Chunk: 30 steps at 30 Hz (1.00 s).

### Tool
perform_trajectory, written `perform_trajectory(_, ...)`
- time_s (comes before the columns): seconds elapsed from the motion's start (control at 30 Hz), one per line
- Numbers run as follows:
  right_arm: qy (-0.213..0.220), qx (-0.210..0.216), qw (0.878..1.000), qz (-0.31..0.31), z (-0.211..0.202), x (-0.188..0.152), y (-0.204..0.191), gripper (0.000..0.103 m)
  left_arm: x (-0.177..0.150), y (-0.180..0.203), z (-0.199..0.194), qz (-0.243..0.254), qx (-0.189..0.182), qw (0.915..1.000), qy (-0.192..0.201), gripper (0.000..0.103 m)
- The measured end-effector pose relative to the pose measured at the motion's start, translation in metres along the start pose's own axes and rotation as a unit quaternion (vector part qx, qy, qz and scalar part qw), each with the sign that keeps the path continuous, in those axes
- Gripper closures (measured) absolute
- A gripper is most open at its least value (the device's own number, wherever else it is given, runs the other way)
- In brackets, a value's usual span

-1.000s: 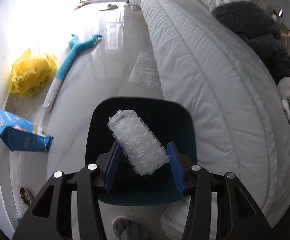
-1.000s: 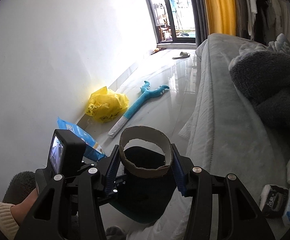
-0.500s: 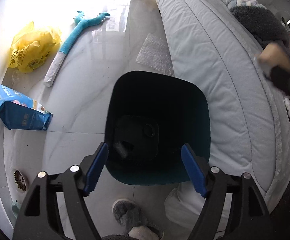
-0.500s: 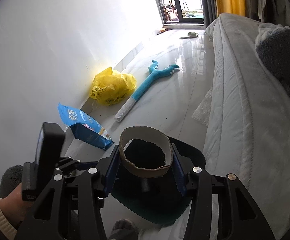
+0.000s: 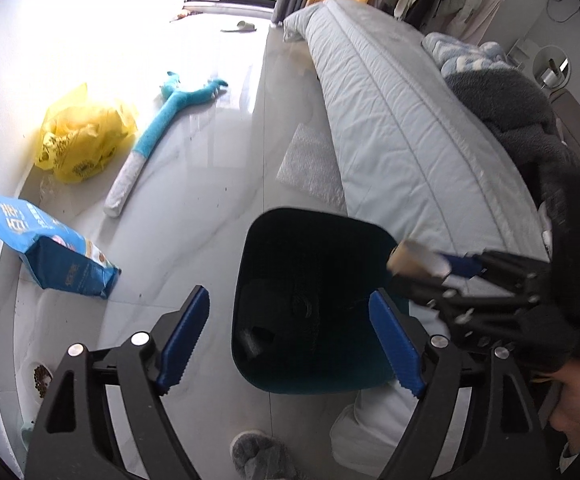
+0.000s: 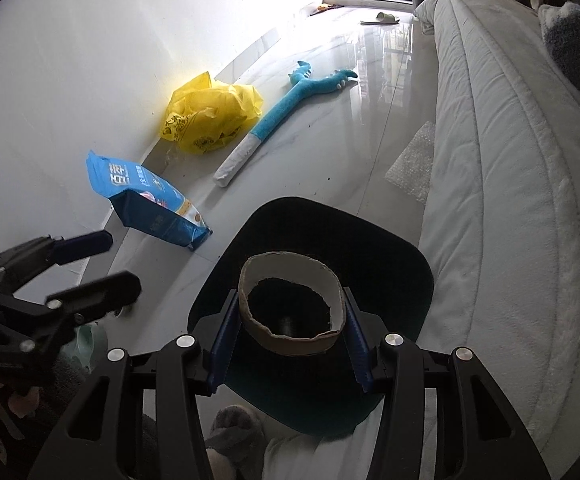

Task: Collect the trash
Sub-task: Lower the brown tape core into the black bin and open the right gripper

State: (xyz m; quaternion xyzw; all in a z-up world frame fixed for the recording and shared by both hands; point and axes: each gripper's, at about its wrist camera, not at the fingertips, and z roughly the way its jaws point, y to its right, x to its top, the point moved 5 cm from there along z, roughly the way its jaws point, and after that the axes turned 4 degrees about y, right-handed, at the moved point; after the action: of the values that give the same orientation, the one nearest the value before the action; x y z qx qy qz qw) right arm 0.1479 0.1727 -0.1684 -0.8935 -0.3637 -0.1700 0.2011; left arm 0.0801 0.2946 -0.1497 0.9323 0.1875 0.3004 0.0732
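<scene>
A dark teal trash bin (image 5: 322,384) stands on the floor beside the bed; it also shows in the right wrist view (image 6: 394,248). My left gripper (image 5: 290,344) is open and empty over the bin's near rim. My right gripper (image 6: 290,332) is shut on a cardboard tape ring (image 6: 290,340) and holds it above the bin's mouth. The ring (image 5: 414,262) also shows in the left wrist view at the bin's right rim. Some dark items lie at the bin's bottom.
On the floor lie a sheet of bubble wrap (image 5: 310,168), a blue snack bag (image 5: 50,256), a yellow plastic bag (image 5: 82,140) and a blue plush toy (image 5: 162,132). The grey bed (image 5: 410,128) runs along the right. A grey slipper (image 5: 262,456) is by the bin.
My left gripper opened and the bubble-wrap roll it held is gone from it. My right gripper moved over the bin with the ring.
</scene>
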Motion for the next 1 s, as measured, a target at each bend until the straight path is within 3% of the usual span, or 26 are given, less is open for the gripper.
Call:
perform_trajectory(0.3, -0.038, 0.004, 0.999, -0.002, 0.022, -0.010, -0.004, 0.052, 0.026, -0.001, -0.034, -0.008, -0.006, 0.9956, 0.093, 0.019)
perform_trajectory(0.53, -0.056, 0.017, 0.998, -0.013, 0.033, -0.015, -0.013, 0.052, 0.036, -0.003, -0.050, -0.017, -0.002, 0.9918, 0.127, 0.019)
perform_trajectory(0.7, -0.068, 0.023, 0.997, -0.015, 0.037, -0.018, -0.015, 0.035, 0.043, 0.000, -0.063, -0.019, -0.005, 0.9885, 0.150, 0.019)
perform_trajectory(1.0, -0.037, 0.022, 0.999, -0.004, 0.001, -0.013, -0.008, 0.028, 0.051, 0.021, -0.089, 0.006, -0.004, 0.9792, 0.203, 0.019)
